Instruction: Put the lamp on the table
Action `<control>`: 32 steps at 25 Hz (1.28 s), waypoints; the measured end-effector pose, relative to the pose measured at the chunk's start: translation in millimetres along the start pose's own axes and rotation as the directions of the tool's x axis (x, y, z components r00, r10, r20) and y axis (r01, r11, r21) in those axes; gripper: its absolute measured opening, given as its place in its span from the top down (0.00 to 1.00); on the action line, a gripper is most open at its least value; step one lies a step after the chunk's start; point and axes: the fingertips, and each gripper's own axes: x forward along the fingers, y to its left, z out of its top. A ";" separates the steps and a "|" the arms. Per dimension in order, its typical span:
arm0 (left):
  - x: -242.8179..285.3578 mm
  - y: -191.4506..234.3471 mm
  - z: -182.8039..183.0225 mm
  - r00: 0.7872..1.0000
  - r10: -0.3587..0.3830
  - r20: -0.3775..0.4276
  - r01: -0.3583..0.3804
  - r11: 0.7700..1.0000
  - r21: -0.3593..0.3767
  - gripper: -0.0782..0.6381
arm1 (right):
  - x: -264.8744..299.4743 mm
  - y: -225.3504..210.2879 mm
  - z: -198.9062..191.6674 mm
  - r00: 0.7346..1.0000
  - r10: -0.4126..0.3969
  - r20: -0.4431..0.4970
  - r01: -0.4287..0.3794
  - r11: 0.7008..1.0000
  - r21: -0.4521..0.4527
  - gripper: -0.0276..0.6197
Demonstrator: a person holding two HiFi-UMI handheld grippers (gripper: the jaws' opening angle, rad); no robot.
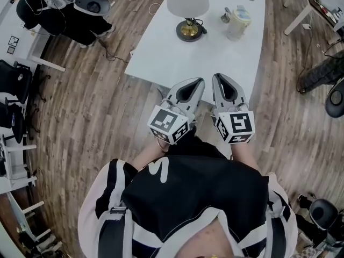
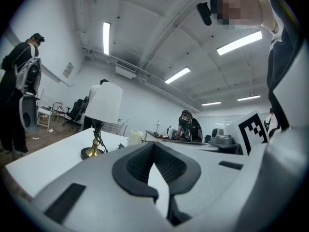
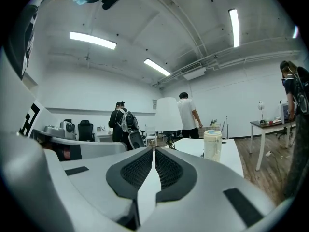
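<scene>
We keep the left gripper point(image 1: 198, 84) and right gripper point(image 1: 220, 78) pinched together and empty (the lamp point(image 1: 187, 7) already stands on the table point(image 1: 161, 52)). Reaching back in could snag its cord point(image 1: 199, 22) and topple it.

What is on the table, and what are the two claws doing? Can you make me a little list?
lamp: stands upright on the table, white shade, gold stem, dark round foot
table: white, on a wooden floor
lidded container: pale, stands right of the lamp in the head view, apart from it
left claw: shut, nothing in it, tip at the table's near edge
right claw: shut, nothing in it, close beside the left claw
lamp and claws: apart, neither claw touches it
</scene>
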 end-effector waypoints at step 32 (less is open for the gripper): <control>-117.8 -67.5 -19.6 1.000 -0.001 0.003 0.001 1.000 0.019 0.89 | -88.0 94.2 -19.3 1.000 0.020 -0.021 -0.020 1.000 -0.005 0.91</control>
